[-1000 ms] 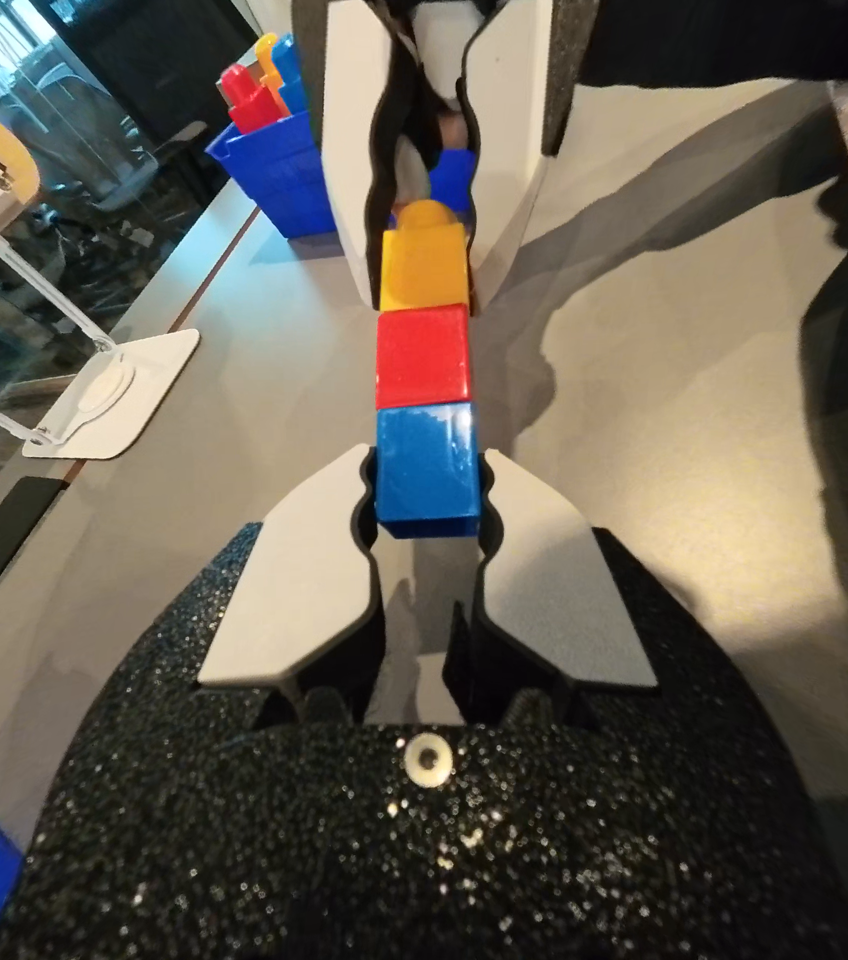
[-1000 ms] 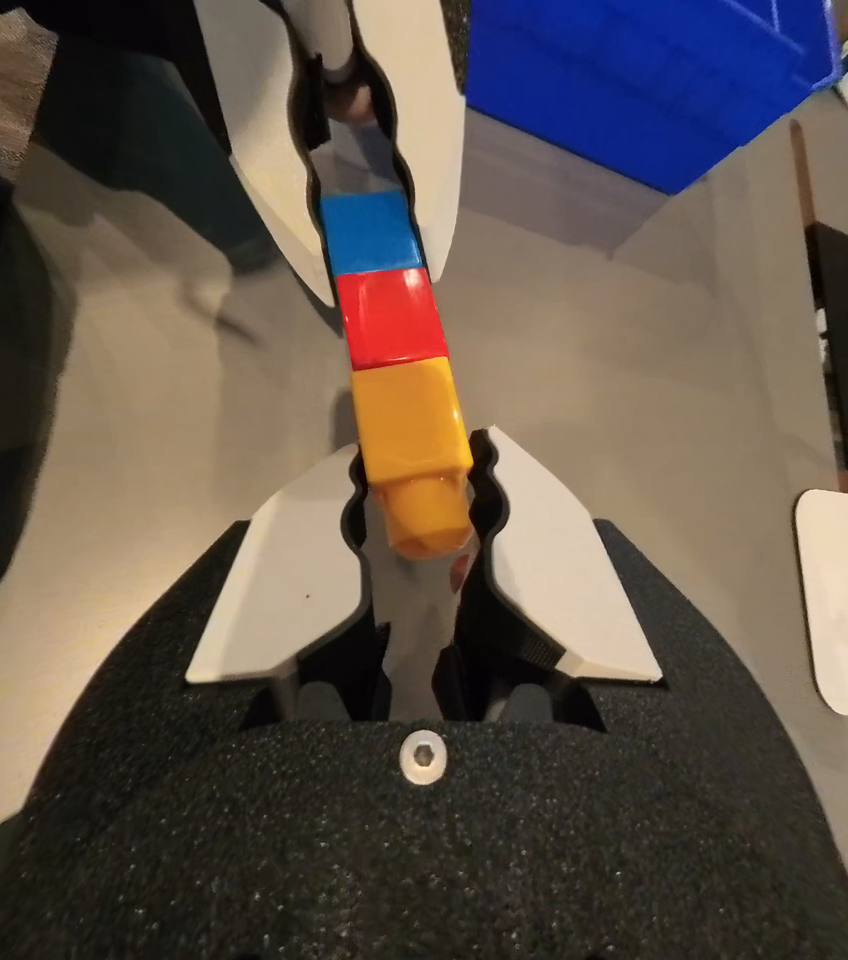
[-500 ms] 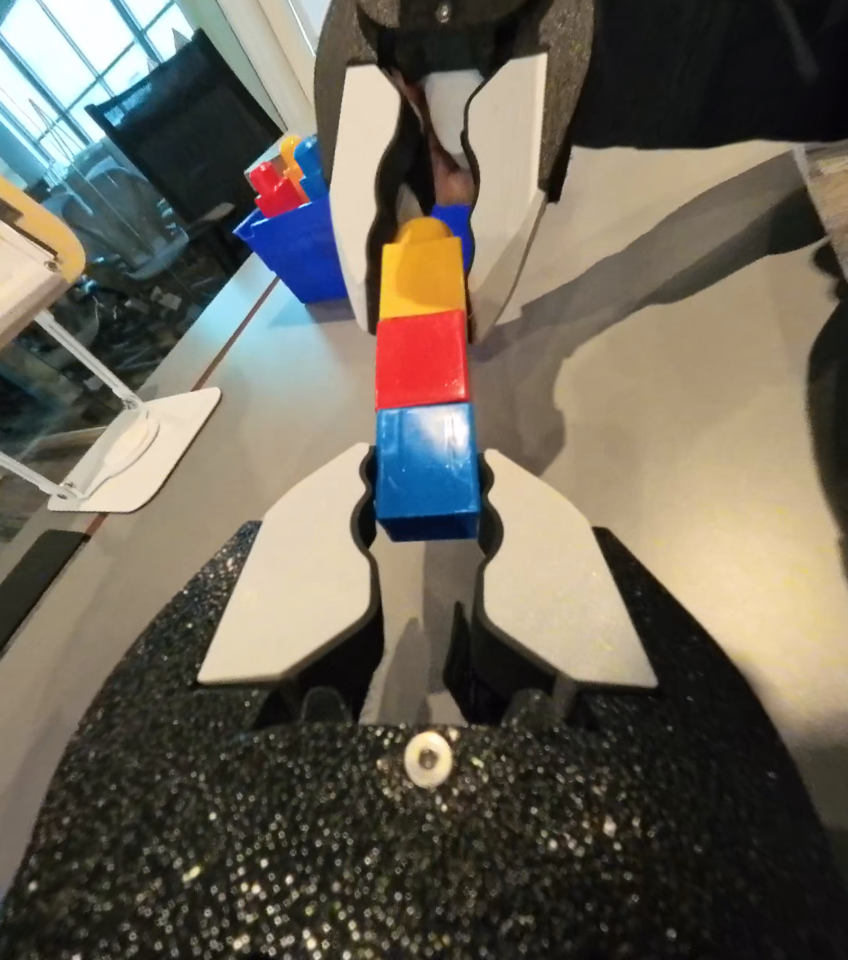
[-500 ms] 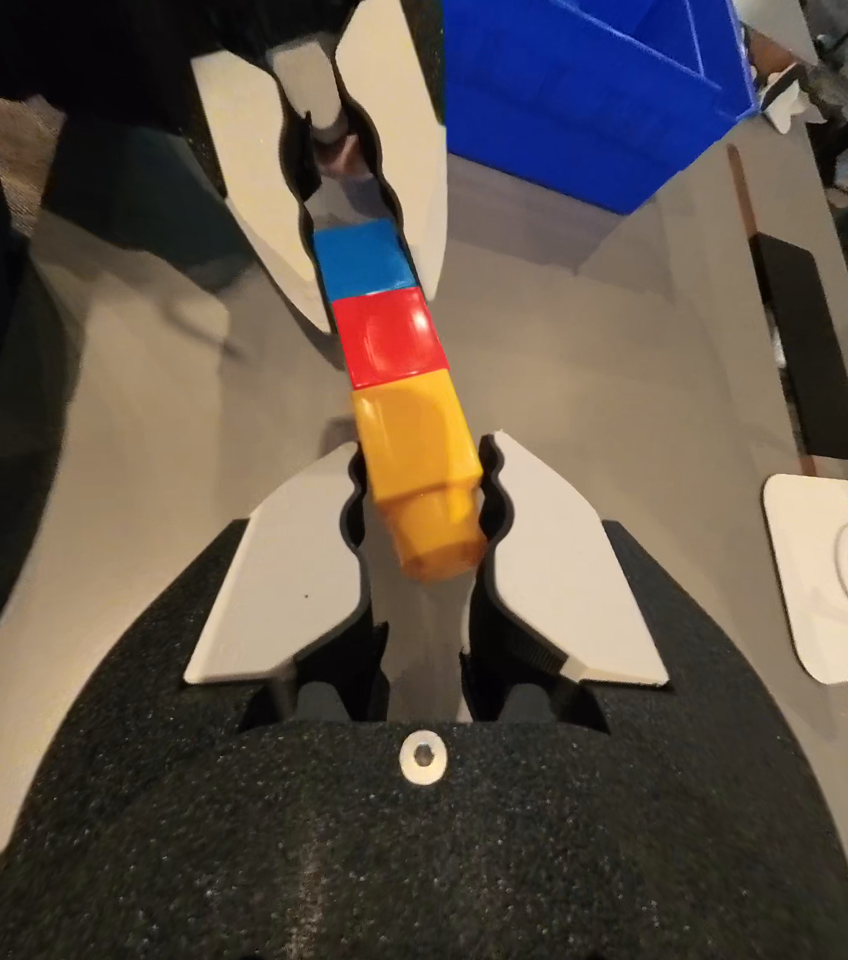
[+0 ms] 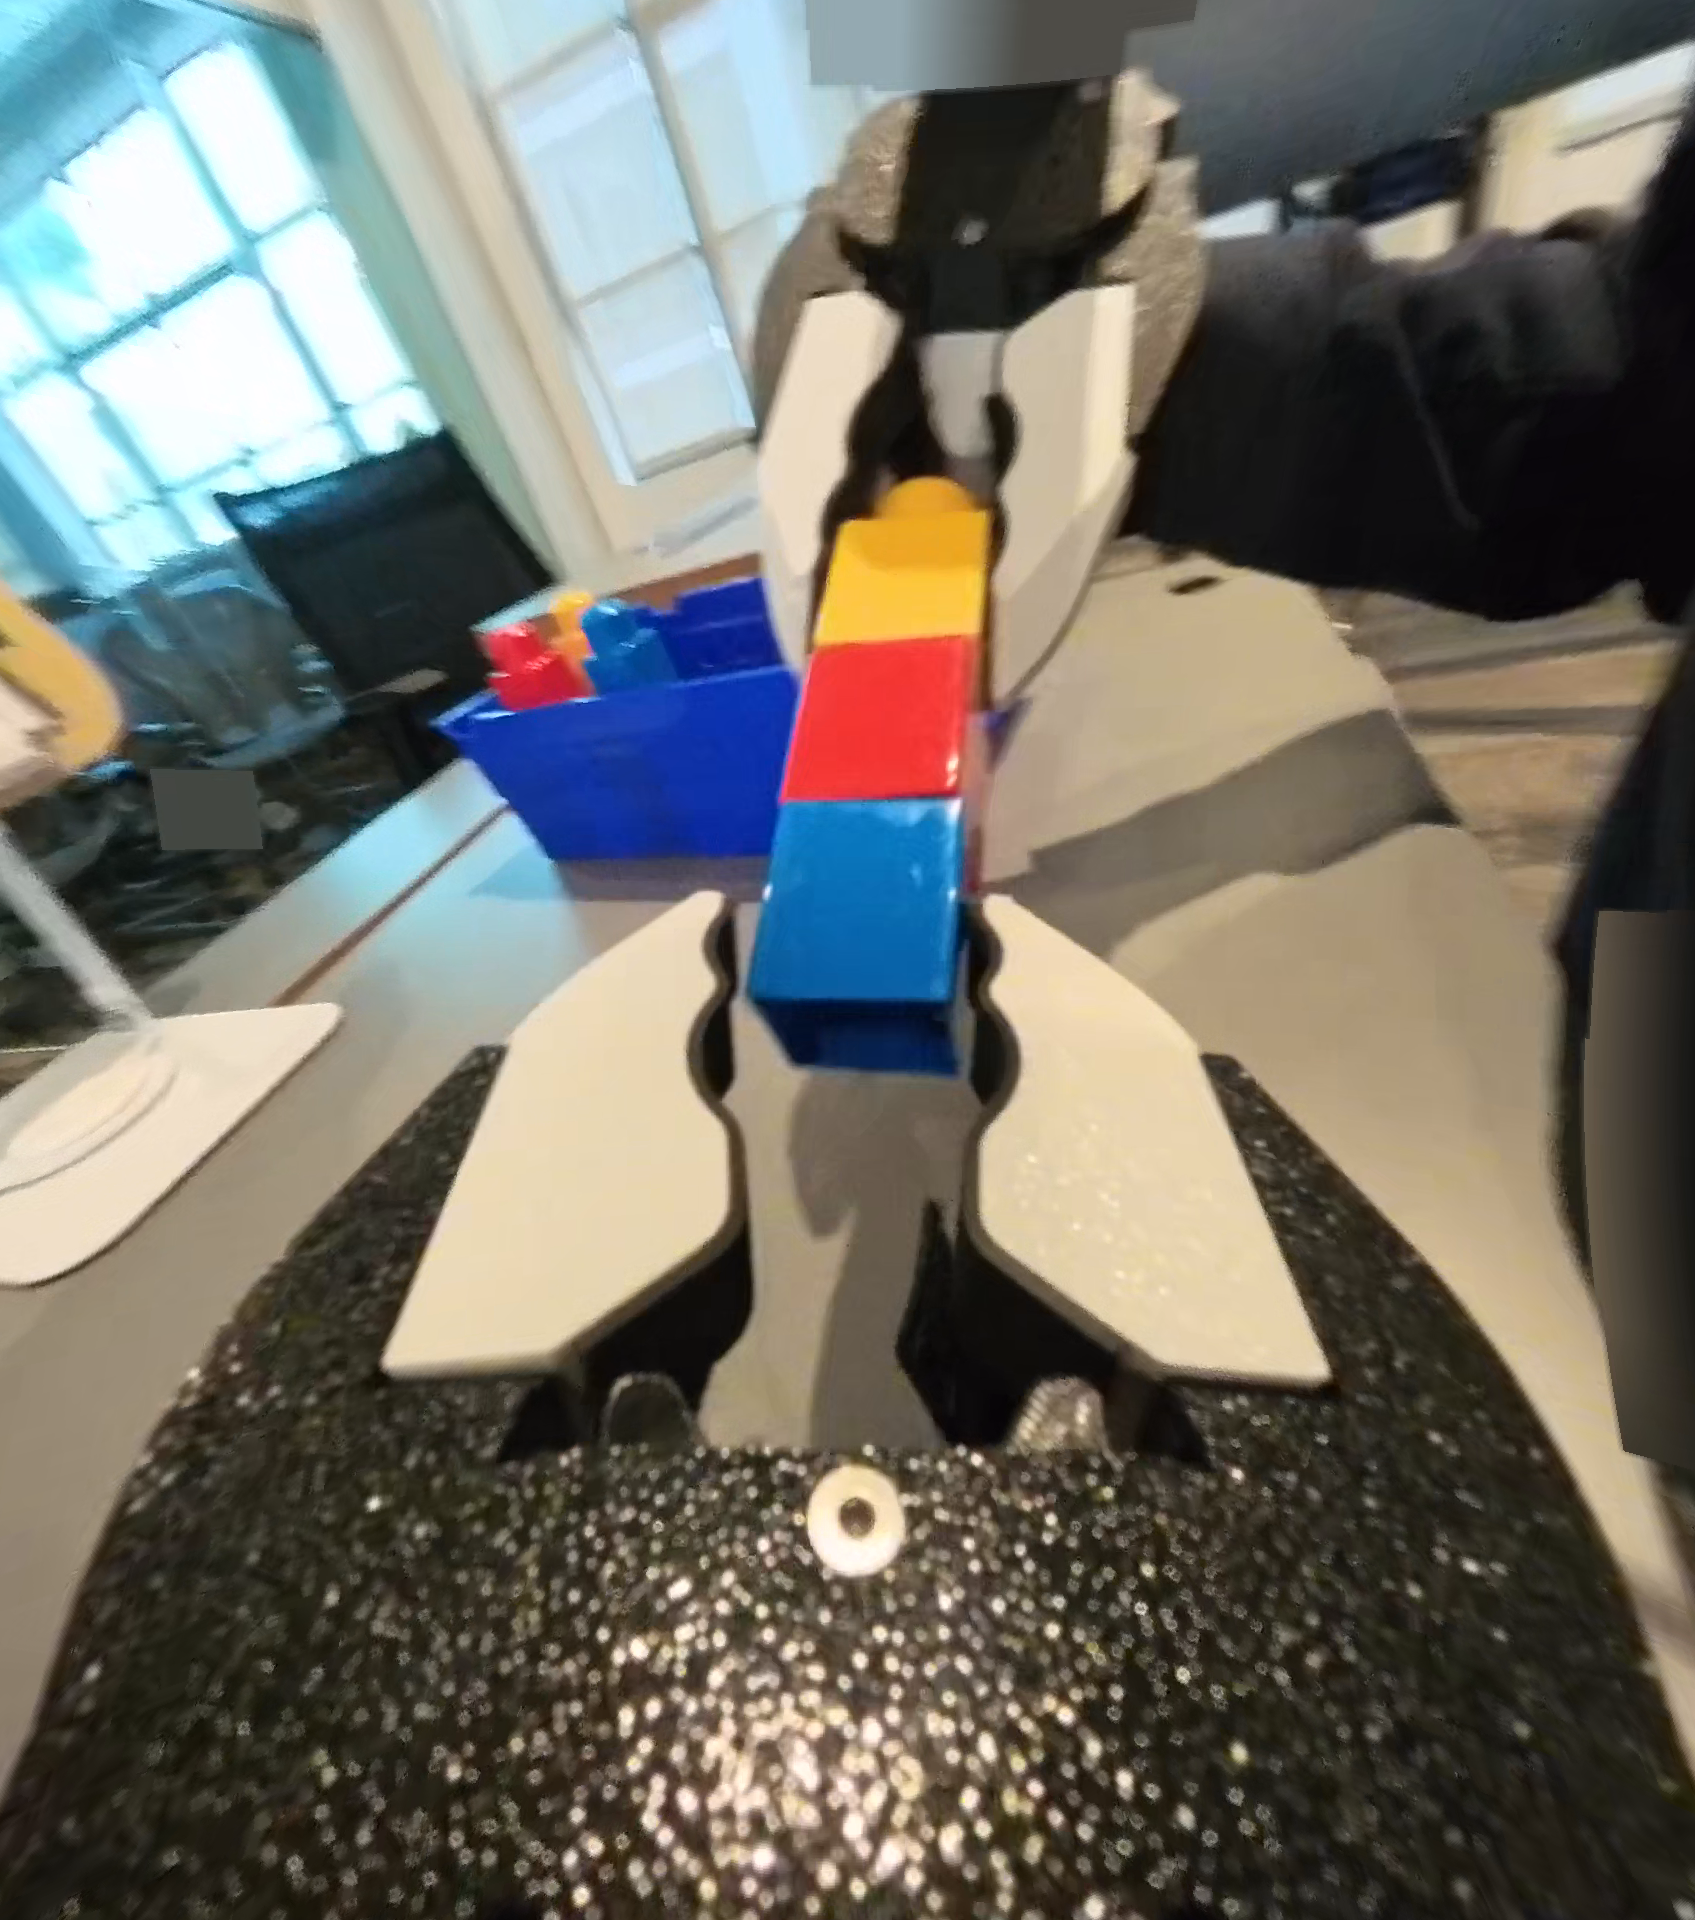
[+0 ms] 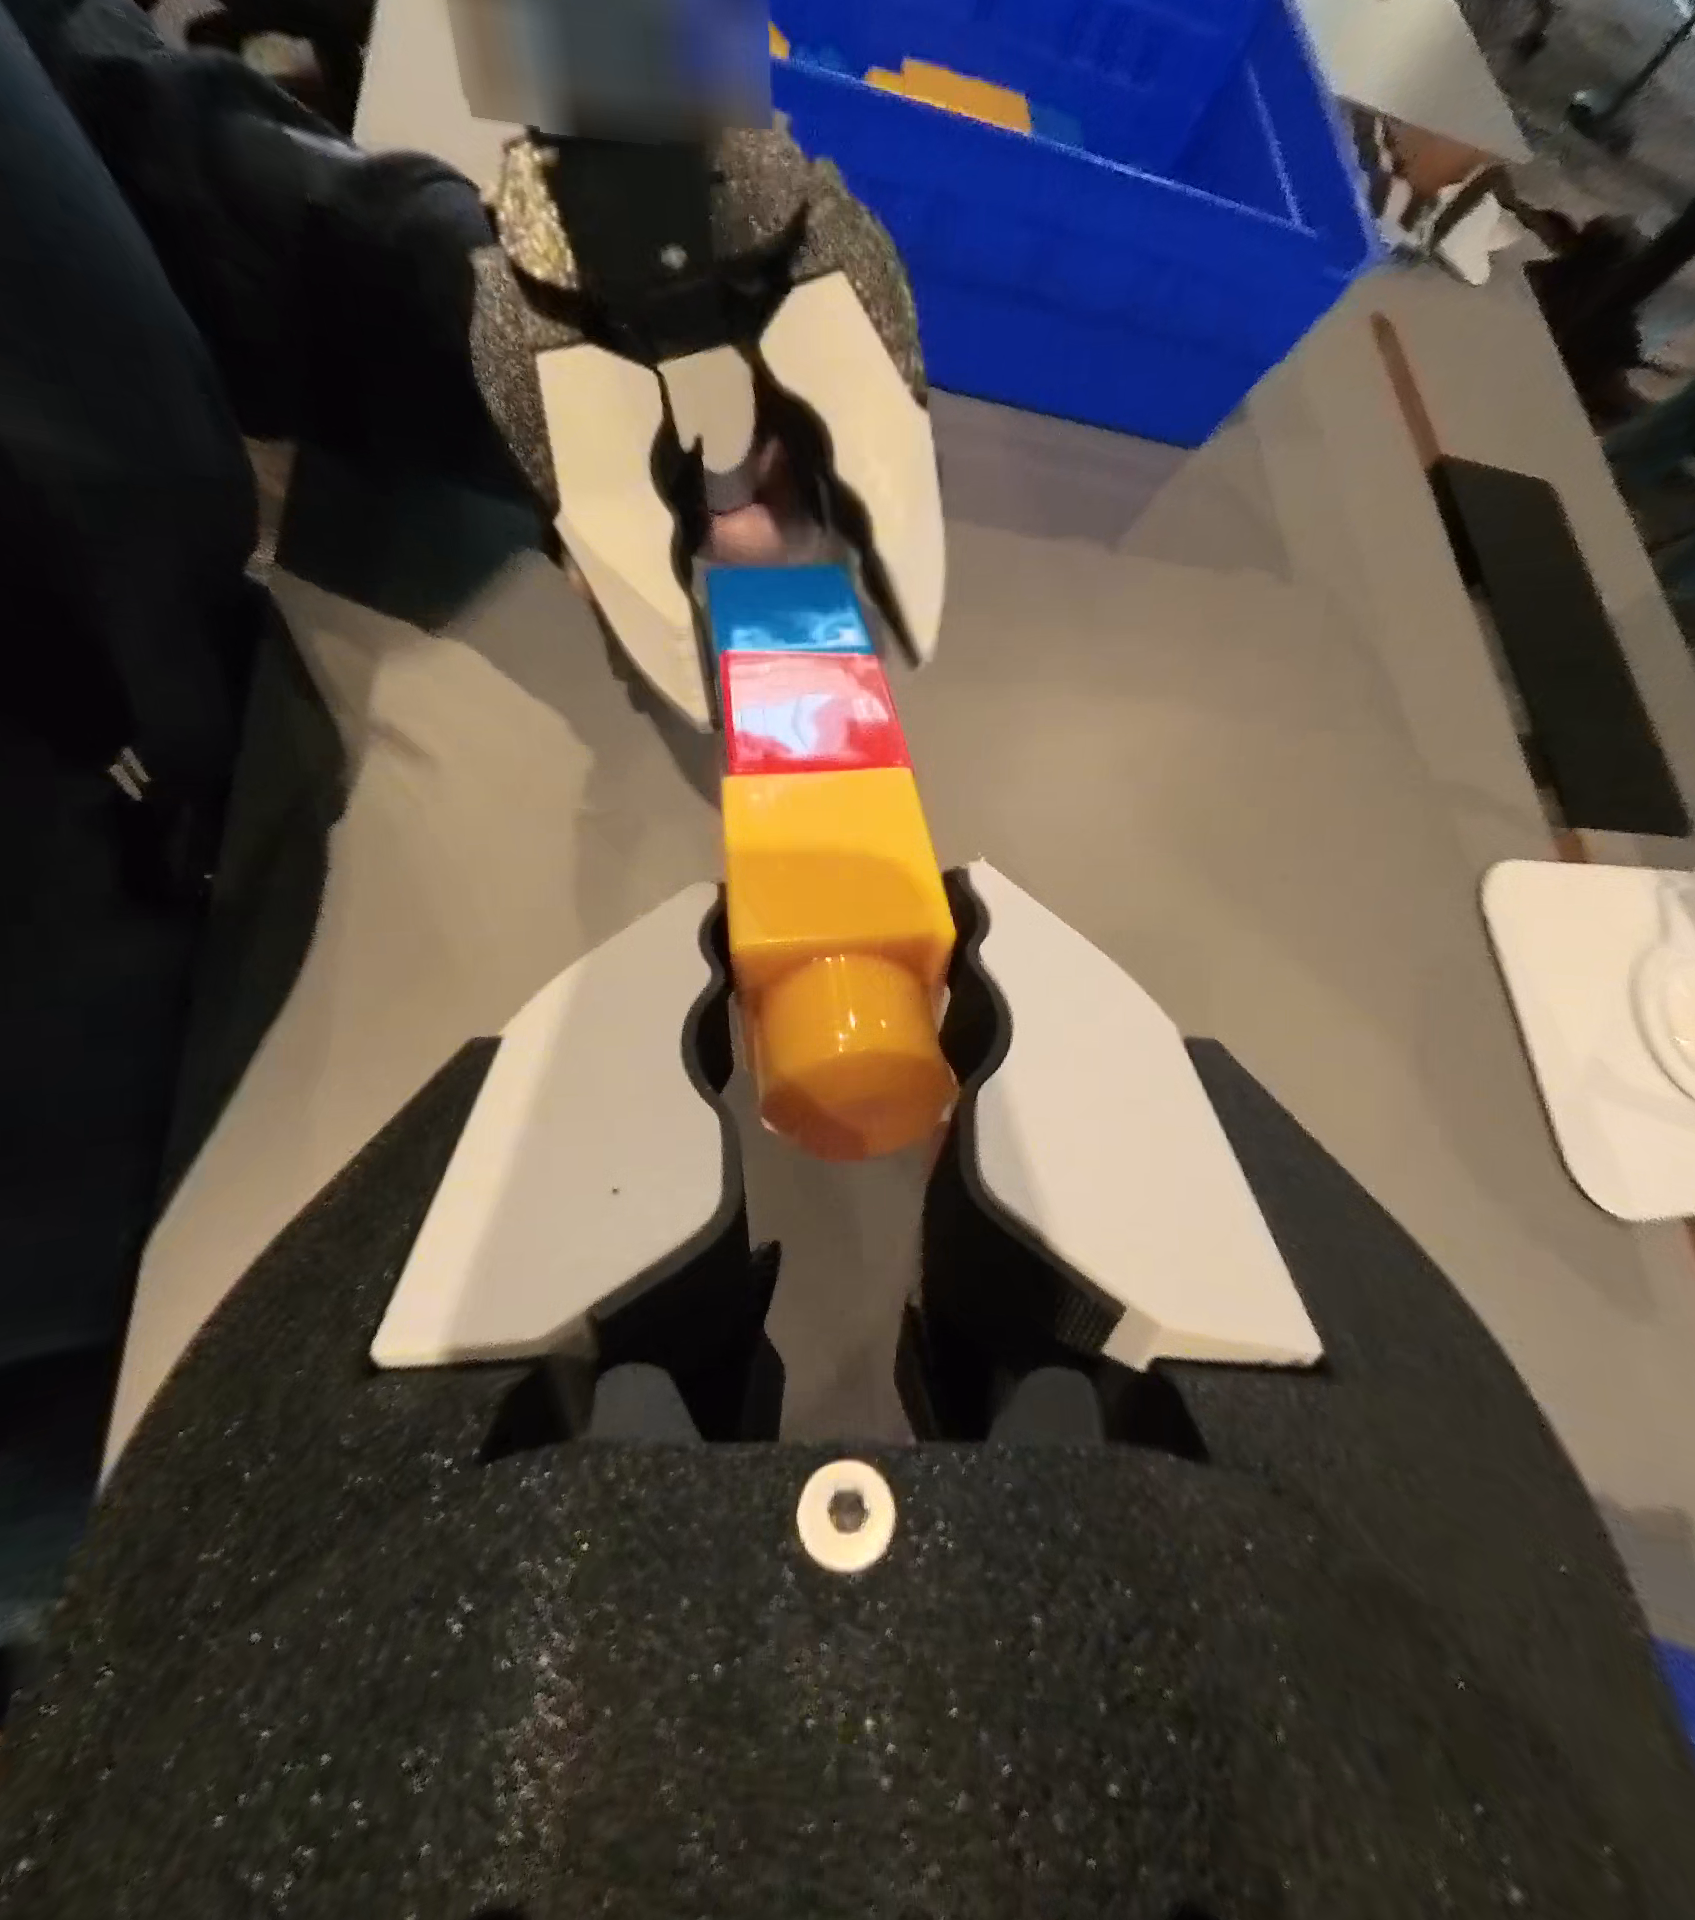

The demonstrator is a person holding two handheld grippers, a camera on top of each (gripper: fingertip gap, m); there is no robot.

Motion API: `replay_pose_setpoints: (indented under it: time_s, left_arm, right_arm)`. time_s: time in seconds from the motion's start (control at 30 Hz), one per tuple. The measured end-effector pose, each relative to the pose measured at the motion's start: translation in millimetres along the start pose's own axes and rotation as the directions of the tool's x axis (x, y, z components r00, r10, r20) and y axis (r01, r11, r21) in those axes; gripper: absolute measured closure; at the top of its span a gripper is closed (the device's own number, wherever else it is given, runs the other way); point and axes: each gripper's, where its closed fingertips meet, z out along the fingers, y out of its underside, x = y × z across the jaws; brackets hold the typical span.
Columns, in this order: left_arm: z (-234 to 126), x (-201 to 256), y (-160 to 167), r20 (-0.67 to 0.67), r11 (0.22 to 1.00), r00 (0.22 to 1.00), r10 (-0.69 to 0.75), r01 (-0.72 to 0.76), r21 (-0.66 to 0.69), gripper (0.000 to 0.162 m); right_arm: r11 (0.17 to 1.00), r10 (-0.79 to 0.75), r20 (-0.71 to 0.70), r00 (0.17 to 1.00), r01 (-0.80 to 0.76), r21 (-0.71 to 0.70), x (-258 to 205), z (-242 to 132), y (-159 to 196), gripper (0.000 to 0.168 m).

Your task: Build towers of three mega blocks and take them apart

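Looking along our left gripper (image 5: 853, 971) in the left wrist view, we see it held level above the grey desk (image 5: 1342, 1039), fingers pointing toward the far edge where a blue bin (image 5: 635, 779) of loose blocks stands. Its jaws stand a little wider than the blue block (image 5: 858, 914): the right finger touches the block, while a thin gap shows on the left, so we cannot tell whether it grips. That block is the near end of a three-block tower lying horizontal in the air, with the red block (image 5: 879, 717) in the middle and the yellow block (image 5: 905, 582) farthest. The right gripper (image 5: 910, 540) faces ours and closes on the yellow block

In the right wrist view, the right gripper (image 6: 838, 987) points across the desk (image 6: 1238, 779) at the left gripper (image 6: 786, 623). Its jaws clamp the yellow block (image 6: 832, 883), whose stud points back between the fingers. The red block (image 6: 812, 717) and blue block (image 6: 786, 613) run onward, the blue one between the left gripper's tips. A white pad (image 6: 1653, 1039) lies at the desk's right edge
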Motion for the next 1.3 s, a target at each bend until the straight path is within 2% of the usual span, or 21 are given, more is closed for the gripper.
replay_pose_setpoints:
  time_s: [0.07, 0.1, 0.13, 0.23, 0.3, 0.4, 0.5, 0.57, 0.63, 0.83, 0.97, 1.3]
  left_arm:
    - [4, -13, 4, 0.092, 0.999, 0.996, 0.012, -0.009, -0.035, 0.088]
    - [3, -20, 4, 0.138, 1.0, 0.99, 0.006, -0.002, -0.026, 0.08]
    - [0, -26, 3, 0.183, 1.0, 0.983, -0.001, 0.001, 0.001, 0.078]
    - [-11, -44, 8, 0.305, 0.998, 0.951, -0.044, 0.027, 0.062, 0.088]
    - [-13, -51, 18, 0.354, 0.998, 0.933, -0.064, 0.051, 0.047, 0.089]
    - [-13, -56, 26, 0.393, 0.998, 0.918, -0.059, 0.056, 0.019, 0.088]
    - [-11, -56, 31, 0.406, 0.999, 0.913, -0.044, 0.046, 0.006, 0.092]
    - [-10, -56, 33, 0.403, 0.999, 0.914, -0.044, 0.048, 0.001, 0.092]
    - [-8, -55, 34, 0.395, 0.999, 0.918, -0.037, 0.042, -0.002, 0.094]
    - [-10, -56, 33, 0.39, 0.998, 0.919, -0.059, 0.058, 0.015, 0.1]
    - [-10, -58, 34, 0.387, 0.997, 0.919, -0.077, 0.077, 0.015, 0.1]
    - [-5, -52, 36, 0.36, 0.998, 0.932, -0.044, 0.055, -0.02, 0.103]
  right_arm:
    - [1.0, -0.003, -0.025, 1.0, 0.002, -0.018, 10, -23, -1, 0.13]
    - [0.999, -0.021, -0.055, 0.998, 0.018, -0.049, 19, -40, 0, 0.13]
    - [0.994, -0.046, -0.102, 0.994, 0.035, -0.099, 30, -60, 3, 0.131]
    - [0.947, -0.081, -0.267, 0.96, -0.01, -0.322, 74, -136, 22, 0.131]
    - [0.86, -0.09, -0.368, 0.926, -0.113, -0.497, 104, -186, 48, 0.13]
    - [0.664, -0.044, -0.374, 0.926, -0.252, -0.704, 129, -227, 102, 0.131]
    - [0.486, 0.032, -0.29, 0.956, -0.269, -0.832, 144, -225, 158, 0.131]
    - [0.412, 0.059, -0.232, 0.971, -0.235, -0.88, 154, -213, 189, 0.13]
    - [0.373, 0.082, -0.192, 0.978, -0.209, -0.904, 165, -200, 211, 0.13]
    - [0.365, 0.177, -0.114, 0.977, -0.173, -0.915, 181, -169, 239, 0.13]
    - [0.32, 0.189, -0.065, 0.98, -0.124, -0.939, 182, -162, 250, 0.13]
    - [0.282, 0.172, -0.069, 0.983, -0.117, -0.952, 186, -159, 252, 0.13]
